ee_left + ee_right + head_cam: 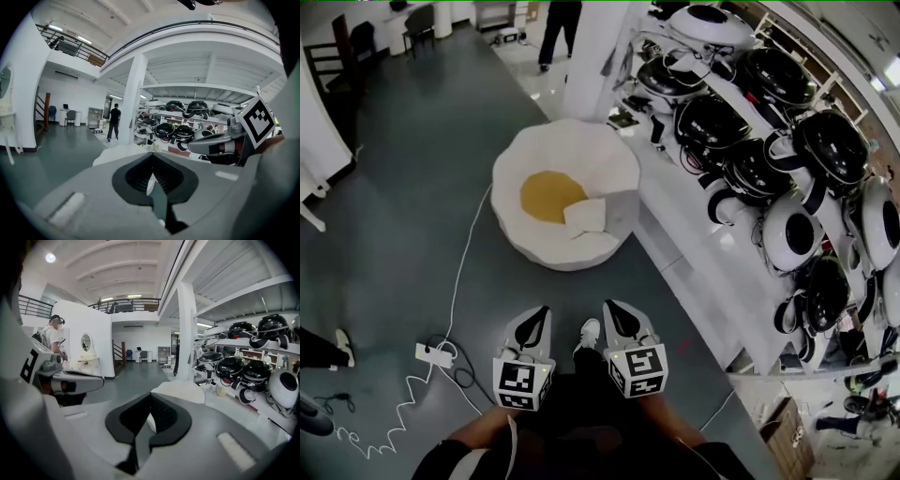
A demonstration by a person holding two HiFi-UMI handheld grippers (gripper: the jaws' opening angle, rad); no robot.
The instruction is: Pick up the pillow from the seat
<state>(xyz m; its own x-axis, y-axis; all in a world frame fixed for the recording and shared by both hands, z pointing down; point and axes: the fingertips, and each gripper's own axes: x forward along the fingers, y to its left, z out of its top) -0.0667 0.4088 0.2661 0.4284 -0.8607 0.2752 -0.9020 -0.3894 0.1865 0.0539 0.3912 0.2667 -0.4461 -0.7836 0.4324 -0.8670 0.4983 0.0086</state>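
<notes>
The only print is the black-and-white square markers on the cubes of the left gripper (pixel 536 319) and right gripper (pixel 614 314), which sit side by side at lower centre. Each has its jaws pressed together on nothing. The white pillow (pixel 584 215) sits at centre frame, on the lower right edge of the yellow cushion (pixel 546 195) in the round white seat (pixel 534 150). It looks nearly square, so its long axis cannot be told. The floor (pixel 412 187) is grey, and shelves (pixel 694 244) of round black-and-white devices fill the right side.

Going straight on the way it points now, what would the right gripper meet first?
Most likely the near rim of the white seat, past some floor; the right gripper, jaws shut and empty, aims at it. Depth is uncertain.
</notes>
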